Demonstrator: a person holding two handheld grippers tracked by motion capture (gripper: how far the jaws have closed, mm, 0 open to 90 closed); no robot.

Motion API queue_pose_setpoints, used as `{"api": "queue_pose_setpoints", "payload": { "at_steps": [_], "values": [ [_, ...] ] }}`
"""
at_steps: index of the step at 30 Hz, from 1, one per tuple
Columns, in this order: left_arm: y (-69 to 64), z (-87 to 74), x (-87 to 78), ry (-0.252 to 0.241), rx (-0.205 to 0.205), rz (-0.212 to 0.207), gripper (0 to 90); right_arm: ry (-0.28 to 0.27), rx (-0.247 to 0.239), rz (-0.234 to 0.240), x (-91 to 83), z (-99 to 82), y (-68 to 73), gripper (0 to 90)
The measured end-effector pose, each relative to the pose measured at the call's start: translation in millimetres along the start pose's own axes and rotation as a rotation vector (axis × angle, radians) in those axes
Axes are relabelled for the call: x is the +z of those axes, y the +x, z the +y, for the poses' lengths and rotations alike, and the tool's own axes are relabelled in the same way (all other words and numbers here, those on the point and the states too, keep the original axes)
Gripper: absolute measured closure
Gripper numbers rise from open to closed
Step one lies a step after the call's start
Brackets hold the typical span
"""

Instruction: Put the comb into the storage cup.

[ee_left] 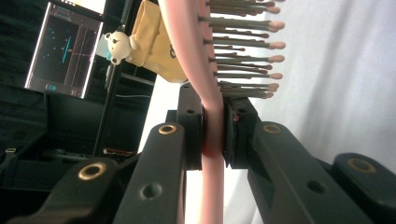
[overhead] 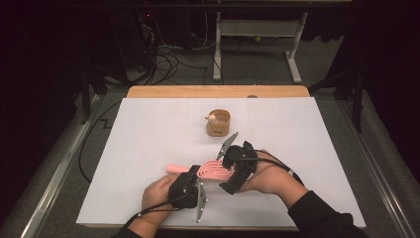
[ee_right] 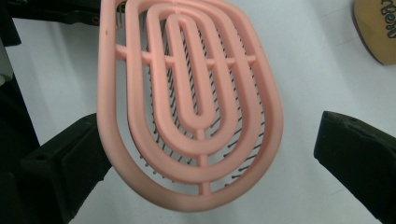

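A pink hairbrush (overhead: 214,172) with an oval vented head is held just above the white table near its front. My left gripper (overhead: 195,172) is shut on its neck; in the left gripper view the pads (ee_left: 195,126) press the pink neck (ee_left: 214,130) from both sides, below the bristles (ee_left: 243,56). My right gripper (overhead: 229,171) is open and straddles the tip of the head. In the right gripper view the brush head (ee_right: 187,116) lies between the wide black jaws (ee_right: 208,140), with a gap to the right one.
A tan cup (overhead: 218,123) with a small white bear on its rim (ee_left: 119,44) stands behind the brush, mid-table. The white table sheet (overhead: 148,129) ends at a wooden strip (overhead: 218,91) at the back. Beyond it are table legs and cables on the floor.
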State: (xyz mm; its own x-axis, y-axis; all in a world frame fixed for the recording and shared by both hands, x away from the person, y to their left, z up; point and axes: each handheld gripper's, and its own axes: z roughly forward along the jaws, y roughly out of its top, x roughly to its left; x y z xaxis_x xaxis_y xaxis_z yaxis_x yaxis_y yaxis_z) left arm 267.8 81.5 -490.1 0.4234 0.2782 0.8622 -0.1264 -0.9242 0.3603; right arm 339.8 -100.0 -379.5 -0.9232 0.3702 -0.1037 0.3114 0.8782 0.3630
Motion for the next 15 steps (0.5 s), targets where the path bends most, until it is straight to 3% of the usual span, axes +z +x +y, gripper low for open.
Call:
{"api": "queue_pose_setpoints", "payload": {
  "at_steps": [9,15],
  "values": [
    [3.0,-3.4,0.2,0.003,-0.027,0.009,79.0,-0.001,-0.002,-0.007,-6.3,-11.4,-2.9,0.1],
    [8.6,-7.7,0.2,-0.011,-0.089,0.010,79.0,0.006,0.010,-0.019,-11.4,-25.9,-5.7,0.1]
  ]
}}
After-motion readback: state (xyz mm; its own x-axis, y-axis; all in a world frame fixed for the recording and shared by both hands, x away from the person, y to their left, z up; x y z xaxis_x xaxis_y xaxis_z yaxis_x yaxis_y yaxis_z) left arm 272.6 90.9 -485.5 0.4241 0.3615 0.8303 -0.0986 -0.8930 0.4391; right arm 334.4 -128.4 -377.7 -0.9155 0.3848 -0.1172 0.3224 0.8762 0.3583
